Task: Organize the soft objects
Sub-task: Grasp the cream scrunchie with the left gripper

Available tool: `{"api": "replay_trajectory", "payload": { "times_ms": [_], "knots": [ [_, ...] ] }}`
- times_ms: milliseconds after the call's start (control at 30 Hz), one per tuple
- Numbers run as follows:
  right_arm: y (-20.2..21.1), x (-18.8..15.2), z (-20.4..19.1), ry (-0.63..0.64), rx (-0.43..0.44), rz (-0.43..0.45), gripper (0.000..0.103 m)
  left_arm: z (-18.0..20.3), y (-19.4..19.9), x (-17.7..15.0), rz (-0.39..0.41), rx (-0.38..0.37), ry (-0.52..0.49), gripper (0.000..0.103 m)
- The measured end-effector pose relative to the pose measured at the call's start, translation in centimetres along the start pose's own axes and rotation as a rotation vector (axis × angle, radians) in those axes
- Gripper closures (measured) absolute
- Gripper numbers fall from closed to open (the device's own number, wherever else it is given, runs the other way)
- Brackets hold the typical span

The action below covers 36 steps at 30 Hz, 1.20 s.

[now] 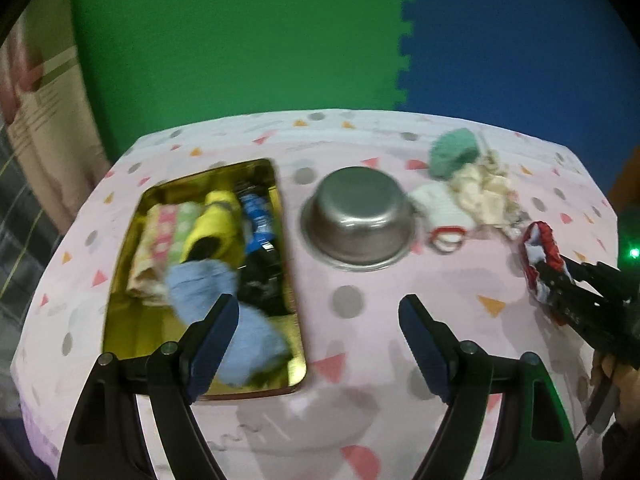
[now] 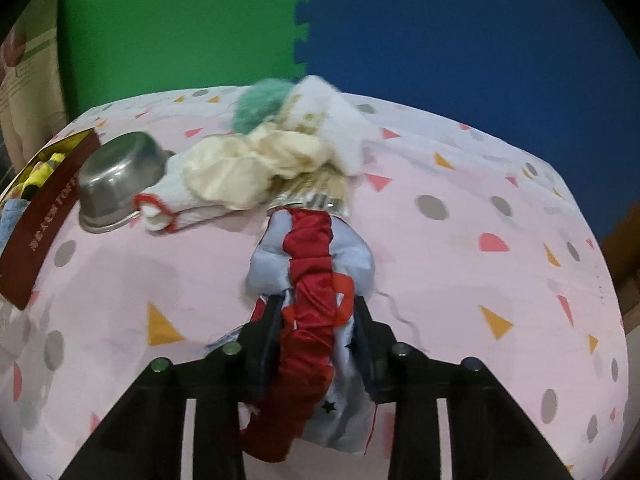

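Right wrist view: right gripper (image 2: pixel 316 312) clamped a red-and-grey cloth (image 2: pixel 312 264) at lower centre
Left gripper (image 1: pixel 318 320) gaped wide, holding nothing, above the tin (image 1: pixel 120 280) of cloths at left; bowl (image 1: pixel 358 216) sat centre

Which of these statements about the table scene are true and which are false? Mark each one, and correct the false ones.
1. The right tool is shut on the red and pale blue cloth. True.
2. The left tool holds a sock. False: it is open and holds nothing.
3. The metal bowl stands upside down. True.
4. The gold tin has nothing in it. False: it holds several soft items.
5. The green knitted item lies inside the tin. False: it lies on the tablecloth.
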State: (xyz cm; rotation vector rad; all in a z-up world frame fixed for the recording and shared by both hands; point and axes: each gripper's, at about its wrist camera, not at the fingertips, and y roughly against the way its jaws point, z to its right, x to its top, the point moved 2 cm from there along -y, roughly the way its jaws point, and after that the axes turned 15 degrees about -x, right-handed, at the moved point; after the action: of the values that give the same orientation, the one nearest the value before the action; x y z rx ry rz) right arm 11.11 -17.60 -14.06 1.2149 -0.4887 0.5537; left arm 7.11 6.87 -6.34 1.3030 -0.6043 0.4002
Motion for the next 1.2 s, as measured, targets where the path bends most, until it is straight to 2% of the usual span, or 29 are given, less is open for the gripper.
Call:
{"api": "replay_trajectory", "payload": {
  "times_ms": [233, 433, 767, 1200],
  "knots": [
    [-1.1, -0.9, 4.8, -0.047, -0.039, 0.005, 0.073, 4.0, -1.9, 1.3, -0.001, -0.055, -0.094, 0.023],
    [-2.0, -1.8, 8.1, -0.079, -0.061, 0.013, 0.073, 6.5, -4.4, 3.3, -0.022, -0.144, -0.103, 0.023],
    [-2.9, -2.2, 9.5, -0.136, 0.004, -0.002, 0.070, 9.7, -9.2, 6.0, -0.082, -0.232, -0.131, 0.023],
    [-3.1, -2.2, 9.5, -0.139, 0.009, -0.005, 0.070, 12.9, -15.3, 9.2, -0.132, -0.196, -0.184, 0.024]
  ]
}}
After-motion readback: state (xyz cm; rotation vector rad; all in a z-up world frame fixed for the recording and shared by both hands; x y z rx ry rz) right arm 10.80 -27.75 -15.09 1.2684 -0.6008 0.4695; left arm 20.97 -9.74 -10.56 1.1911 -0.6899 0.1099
